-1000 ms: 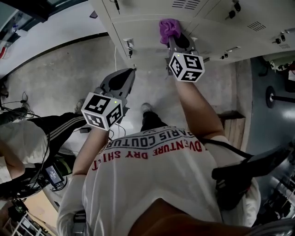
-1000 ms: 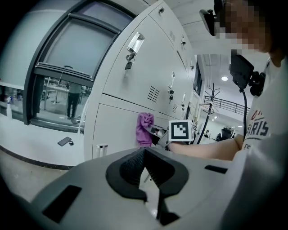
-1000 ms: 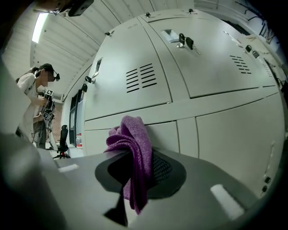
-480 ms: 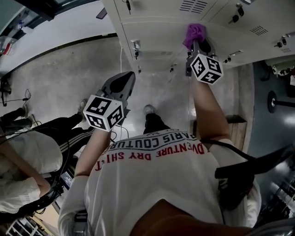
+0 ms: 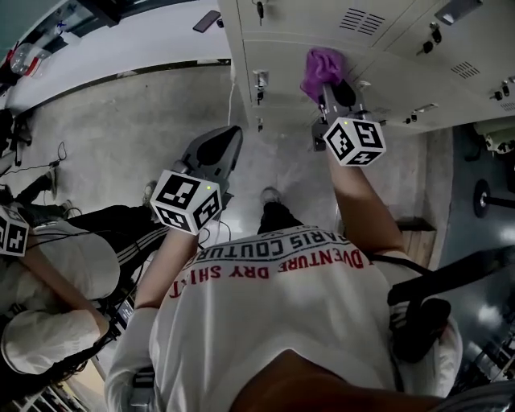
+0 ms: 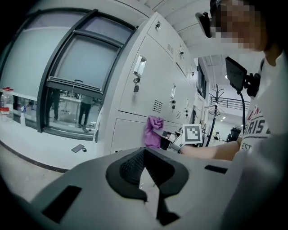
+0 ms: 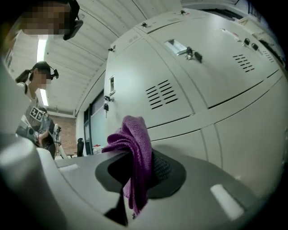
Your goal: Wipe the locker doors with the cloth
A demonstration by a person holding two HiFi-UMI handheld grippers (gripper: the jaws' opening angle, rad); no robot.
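A purple cloth (image 5: pixel 321 69) is pressed against a pale grey locker door (image 5: pixel 378 40), with my right gripper (image 5: pixel 332 90) shut on it. In the right gripper view the cloth (image 7: pixel 137 152) hangs folded between the jaws of my right gripper (image 7: pixel 135 167), just in front of the vented locker doors (image 7: pixel 193 90). My left gripper (image 5: pixel 227 138) is held lower and to the left, away from the lockers, shut with nothing in it. From the left gripper view, beyond the left gripper (image 6: pixel 144 153), the cloth (image 6: pixel 154 131) rests on the lower locker door (image 6: pixel 128 134).
A person in a white top and striped black trousers (image 5: pixel 56 265) crouches at the left among cables. A phone (image 5: pixel 208 20) lies on the white ledge by a window (image 6: pixel 76 76). Another person (image 7: pixel 38 103) stands beyond the lockers. A black bag (image 5: pixel 422 318) hangs at my right hip.
The right gripper slid the cloth to the right along the locker door, then back to the left and slightly lower. The left gripper has barely moved.
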